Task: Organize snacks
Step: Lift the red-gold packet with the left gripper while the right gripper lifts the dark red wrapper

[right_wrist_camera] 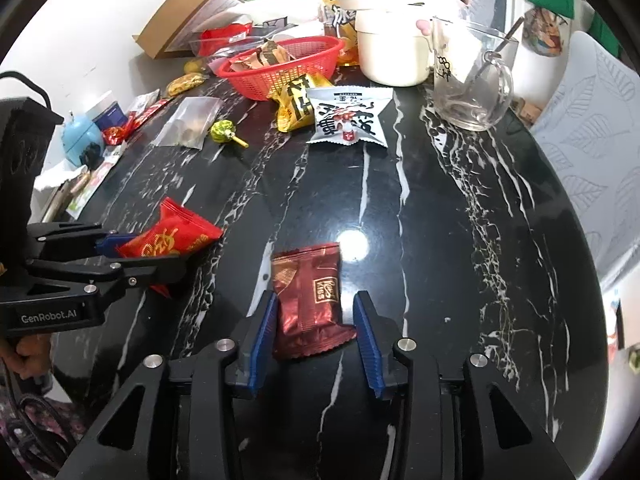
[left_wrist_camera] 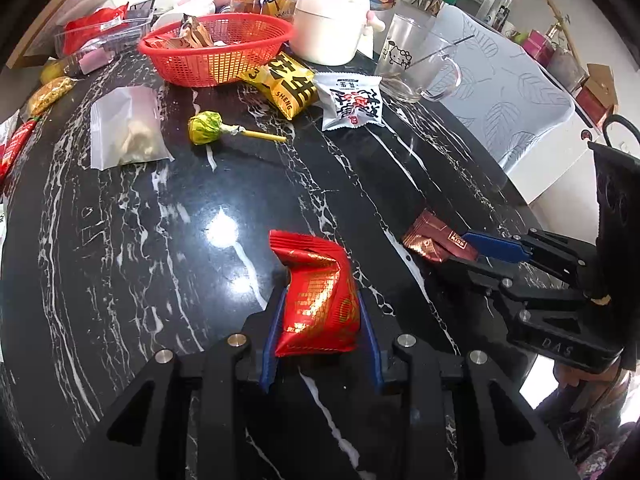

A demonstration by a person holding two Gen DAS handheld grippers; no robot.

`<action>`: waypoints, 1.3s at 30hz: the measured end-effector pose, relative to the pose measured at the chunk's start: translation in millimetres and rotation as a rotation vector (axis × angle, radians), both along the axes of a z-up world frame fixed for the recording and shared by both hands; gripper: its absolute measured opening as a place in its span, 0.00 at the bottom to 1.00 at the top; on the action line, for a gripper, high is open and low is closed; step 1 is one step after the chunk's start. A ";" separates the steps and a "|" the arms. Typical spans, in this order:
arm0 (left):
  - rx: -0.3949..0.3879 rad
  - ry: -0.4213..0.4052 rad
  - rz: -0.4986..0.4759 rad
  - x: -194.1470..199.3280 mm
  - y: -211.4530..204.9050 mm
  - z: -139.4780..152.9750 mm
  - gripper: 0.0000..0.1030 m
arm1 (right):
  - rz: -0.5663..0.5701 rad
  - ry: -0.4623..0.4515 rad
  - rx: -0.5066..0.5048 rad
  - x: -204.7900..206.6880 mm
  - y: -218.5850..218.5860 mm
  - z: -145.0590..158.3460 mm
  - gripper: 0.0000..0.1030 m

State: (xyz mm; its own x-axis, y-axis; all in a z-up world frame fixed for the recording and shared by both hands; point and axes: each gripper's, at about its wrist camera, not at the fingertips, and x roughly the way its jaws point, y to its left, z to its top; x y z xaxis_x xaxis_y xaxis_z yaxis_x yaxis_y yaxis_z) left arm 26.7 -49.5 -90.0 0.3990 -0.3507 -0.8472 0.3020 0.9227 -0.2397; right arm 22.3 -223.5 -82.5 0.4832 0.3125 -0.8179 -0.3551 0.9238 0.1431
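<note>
My left gripper [left_wrist_camera: 320, 300] is shut on a red foil snack packet [left_wrist_camera: 316, 292], held low over the black marble table [left_wrist_camera: 160, 240]; it also shows in the right wrist view [right_wrist_camera: 168, 236]. My right gripper [right_wrist_camera: 316, 312] is open around a dark brown snack packet [right_wrist_camera: 308, 296] that lies on the table; the left pad touches it, the right pad stands apart. That packet shows in the left wrist view [left_wrist_camera: 432, 240]. A red basket [left_wrist_camera: 216, 52] with several snacks stands at the back.
Near the basket lie a yellow packet [left_wrist_camera: 286, 84], a white packet [left_wrist_camera: 352, 100], a green lollipop [left_wrist_camera: 208, 128] and a clear bag [left_wrist_camera: 124, 128]. A white pot [left_wrist_camera: 332, 20] and a glass mug [right_wrist_camera: 468, 76] stand behind. The table edge curves at right.
</note>
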 end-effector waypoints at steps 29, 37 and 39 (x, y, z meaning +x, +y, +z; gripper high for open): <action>0.031 -0.030 0.011 7.4 -2.9 -1.4 0.33 | -0.034 -0.057 -0.031 -1.3 7.9 -1.3 0.27; 0.000 -0.022 0.007 3.6 0.5 4.9 0.33 | -0.017 -0.036 0.046 -8.2 13.5 2.8 0.27; -0.009 -0.030 0.009 2.9 2.2 8.5 0.33 | -0.007 -0.035 0.062 -8.9 16.5 5.5 0.27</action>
